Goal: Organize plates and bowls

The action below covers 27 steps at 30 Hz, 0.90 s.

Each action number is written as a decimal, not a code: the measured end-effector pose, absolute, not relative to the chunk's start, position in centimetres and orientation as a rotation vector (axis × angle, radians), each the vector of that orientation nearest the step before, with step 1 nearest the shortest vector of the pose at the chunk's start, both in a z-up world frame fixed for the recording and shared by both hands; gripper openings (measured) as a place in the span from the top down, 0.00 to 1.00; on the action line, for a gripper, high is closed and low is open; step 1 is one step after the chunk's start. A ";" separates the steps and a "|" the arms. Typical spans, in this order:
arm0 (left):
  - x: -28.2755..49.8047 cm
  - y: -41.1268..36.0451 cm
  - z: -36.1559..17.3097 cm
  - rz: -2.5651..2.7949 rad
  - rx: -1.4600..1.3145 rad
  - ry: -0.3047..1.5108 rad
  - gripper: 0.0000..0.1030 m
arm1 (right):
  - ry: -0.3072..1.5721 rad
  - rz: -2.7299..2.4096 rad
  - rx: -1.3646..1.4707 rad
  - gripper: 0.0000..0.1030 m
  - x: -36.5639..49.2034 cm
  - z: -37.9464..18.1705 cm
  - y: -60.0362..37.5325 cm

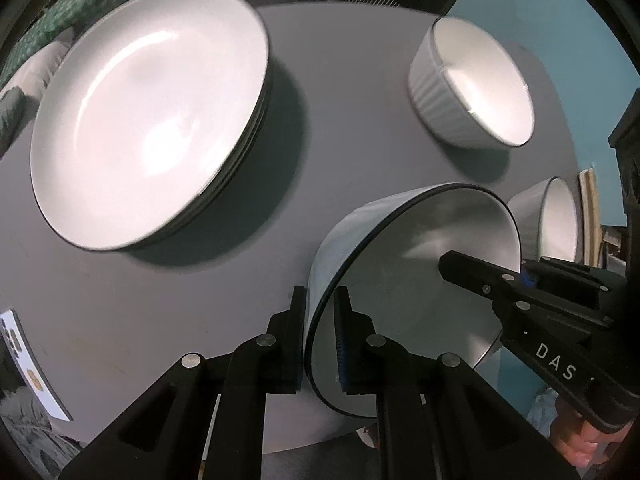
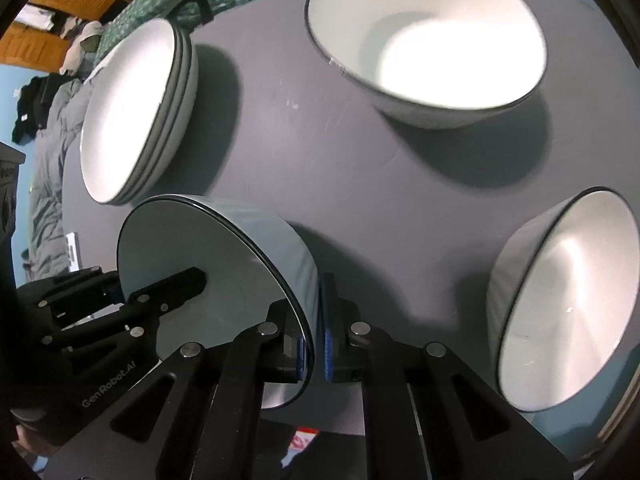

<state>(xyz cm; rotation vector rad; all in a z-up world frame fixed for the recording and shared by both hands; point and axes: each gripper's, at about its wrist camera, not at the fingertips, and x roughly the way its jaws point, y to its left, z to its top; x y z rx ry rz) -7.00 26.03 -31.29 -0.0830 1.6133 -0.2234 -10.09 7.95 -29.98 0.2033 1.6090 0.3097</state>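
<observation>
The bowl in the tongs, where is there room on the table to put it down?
Bare gray table lies in the middle, between the stack of plates, the far bowl and the bowl at the right edge. The held bowl hangs over the near edge. The right side is crowded.

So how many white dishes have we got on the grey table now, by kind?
Stacked white shallow plates: 3
White bowls resting on the grey round table: 2
White bowl held by both grippers: 1
Total: 6
</observation>
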 end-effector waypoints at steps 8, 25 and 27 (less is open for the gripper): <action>-5.3 27.5 -26.7 -0.276 -0.062 1.553 0.88 | 1.564 0.271 0.235 0.93 -10.9 -26.5 3.4; -0.2 22.1 -26.7 -0.317 0.008 1.466 0.88 | 1.485 0.211 0.217 0.93 -6.6 -24.6 3.6; 0.4 21.8 -27.2 -0.311 0.017 1.469 0.88 | 1.492 0.209 0.219 0.93 -5.8 -25.0 3.4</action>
